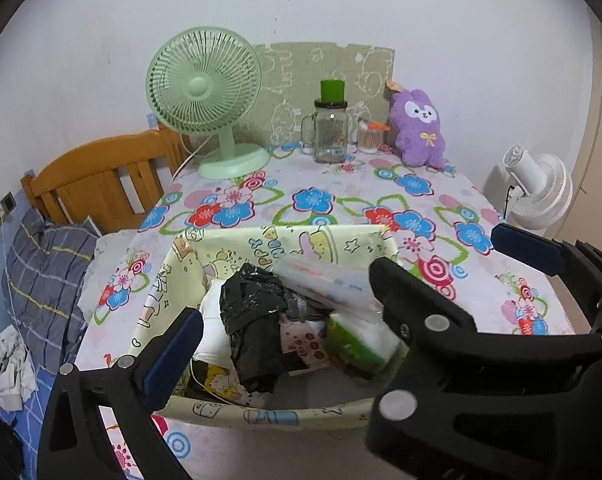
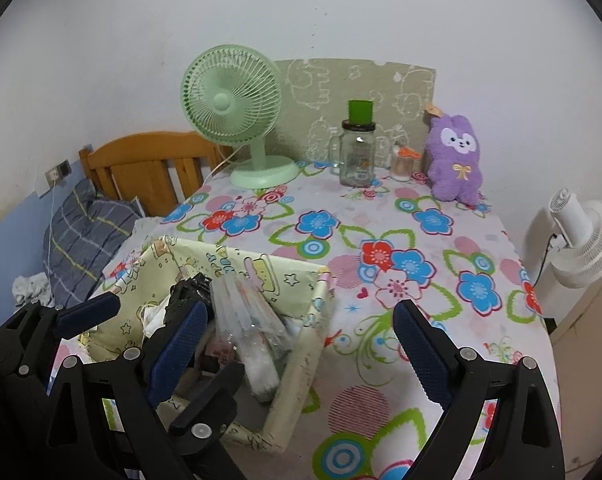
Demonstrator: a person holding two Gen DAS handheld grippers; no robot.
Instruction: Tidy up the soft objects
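Both sets of jaws are spread wide with nothing in them. The left gripper [image 1: 285, 312] hangs right over the cartoon-print fabric bin [image 1: 289, 236], which is stuffed with a black plastic bag [image 1: 253, 312], a clear plastic pouch [image 1: 329, 280] and a green tissue pack [image 1: 357, 340]. The right gripper [image 2: 297, 332] sits just right of the bin, over bare floral table [image 2: 381, 240]. Well ahead of both, against the wall: the purple plush bunny [image 2: 455, 160], with a cotton swab tub [image 2: 401, 168], glass mug jar [image 2: 355, 156] and green desk fan [image 2: 233, 96] lined up to its left.
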